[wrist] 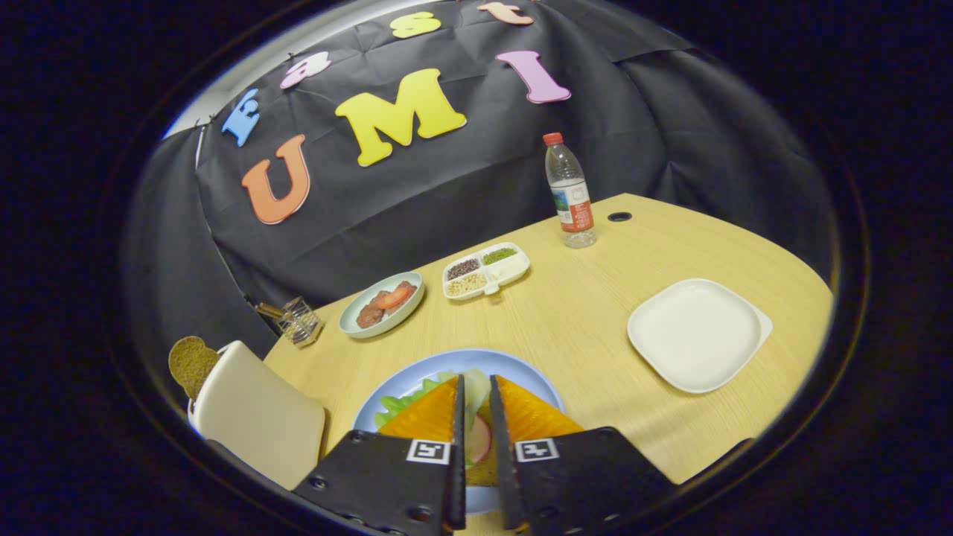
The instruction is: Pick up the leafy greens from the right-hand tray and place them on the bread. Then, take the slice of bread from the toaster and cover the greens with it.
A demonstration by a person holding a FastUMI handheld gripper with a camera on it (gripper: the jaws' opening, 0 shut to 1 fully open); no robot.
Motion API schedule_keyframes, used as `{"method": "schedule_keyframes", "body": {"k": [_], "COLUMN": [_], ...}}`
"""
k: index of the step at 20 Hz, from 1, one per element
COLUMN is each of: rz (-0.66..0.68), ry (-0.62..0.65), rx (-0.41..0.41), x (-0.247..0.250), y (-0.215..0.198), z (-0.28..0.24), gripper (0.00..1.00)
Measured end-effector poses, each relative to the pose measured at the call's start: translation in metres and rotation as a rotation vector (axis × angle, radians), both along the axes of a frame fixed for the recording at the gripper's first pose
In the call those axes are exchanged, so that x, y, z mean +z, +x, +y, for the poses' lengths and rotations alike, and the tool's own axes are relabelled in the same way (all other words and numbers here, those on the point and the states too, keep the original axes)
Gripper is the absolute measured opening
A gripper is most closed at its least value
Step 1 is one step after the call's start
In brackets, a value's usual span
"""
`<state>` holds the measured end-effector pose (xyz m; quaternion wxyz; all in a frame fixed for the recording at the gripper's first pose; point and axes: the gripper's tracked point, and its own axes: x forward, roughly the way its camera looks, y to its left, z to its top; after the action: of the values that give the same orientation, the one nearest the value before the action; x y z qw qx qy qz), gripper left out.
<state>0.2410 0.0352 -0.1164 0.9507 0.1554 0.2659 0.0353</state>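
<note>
While your gripper (476,402) pinches the pale, ruffled greens (417,393) over the blue plate (417,372), the brown bread (190,365) stands in the toaster (257,417) at nine o'clock.

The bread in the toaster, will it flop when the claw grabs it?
Probably not: the bread stands upright out of the toaster unsupported, so it looks stiff. It looks thin, so likely light, and hard squeezing might crumble it. The claw hangs over the blue plate, fingers nearly together.
</note>
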Motion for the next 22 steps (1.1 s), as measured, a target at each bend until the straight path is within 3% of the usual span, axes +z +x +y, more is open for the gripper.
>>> {"method": "schedule_keyframes", "body": {"k": [4,10,12,17,22], "rz": [-0.017,-0.143,-0.206,-0.35,-0.425], "ry": [-0.03,-0.105,-0.153,-0.251,-0.254], "rx": [-0.016,-0.046,-0.056,-0.056,0.017], "x": [0.005,0.053,0.08,0.142,0.183], "y": [0.0,-0.021,-0.033,-0.065,-0.097], "z": [-0.016,-0.03,-0.031,-0.017,0.039], "gripper": [0.49,0.79,0.95,0.96,0.96]}}
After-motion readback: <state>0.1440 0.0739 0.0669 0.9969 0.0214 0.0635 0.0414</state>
